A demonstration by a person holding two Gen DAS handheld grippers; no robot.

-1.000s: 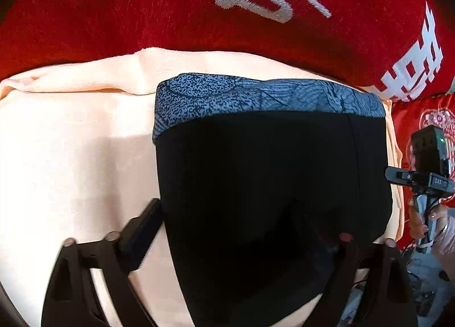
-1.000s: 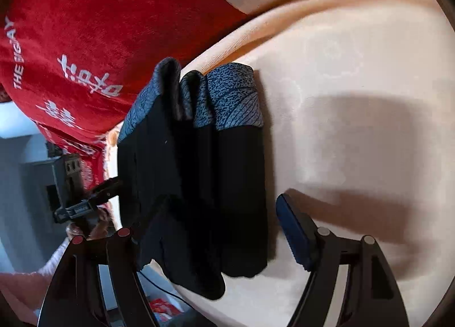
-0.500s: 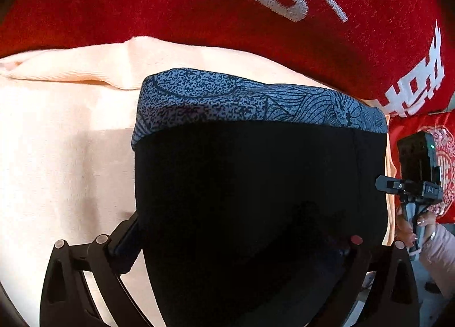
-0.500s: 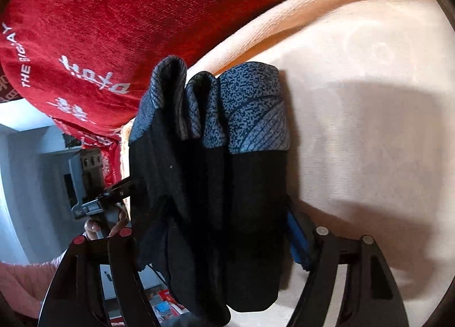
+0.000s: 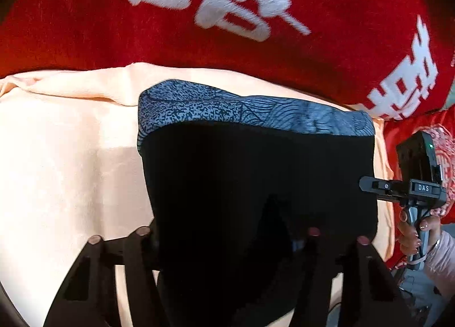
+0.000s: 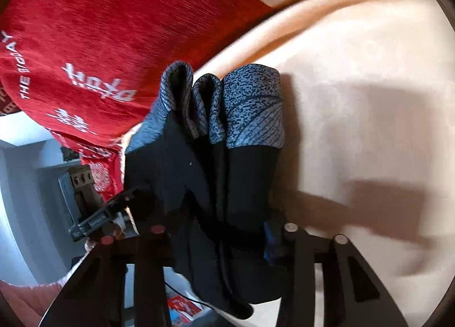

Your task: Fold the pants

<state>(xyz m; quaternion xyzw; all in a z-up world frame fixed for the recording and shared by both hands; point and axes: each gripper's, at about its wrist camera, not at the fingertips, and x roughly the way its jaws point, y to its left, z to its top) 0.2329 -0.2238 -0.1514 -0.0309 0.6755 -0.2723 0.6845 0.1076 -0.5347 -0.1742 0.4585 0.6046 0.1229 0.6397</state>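
Red blanket (image 6: pixel 93 43) reading "THE BIG DAY", folded pants (image 5: pixel 256 185)

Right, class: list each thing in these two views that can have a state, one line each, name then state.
pants: folded into several layers, gripped at both sides
left gripper: shut on the pants
right gripper: shut on the pants
peach sheet: spread flat, bunched at its far edge
red blanket: lying behind the sheet

Two close wrist views, shared pants (image 5: pixel 256 185)
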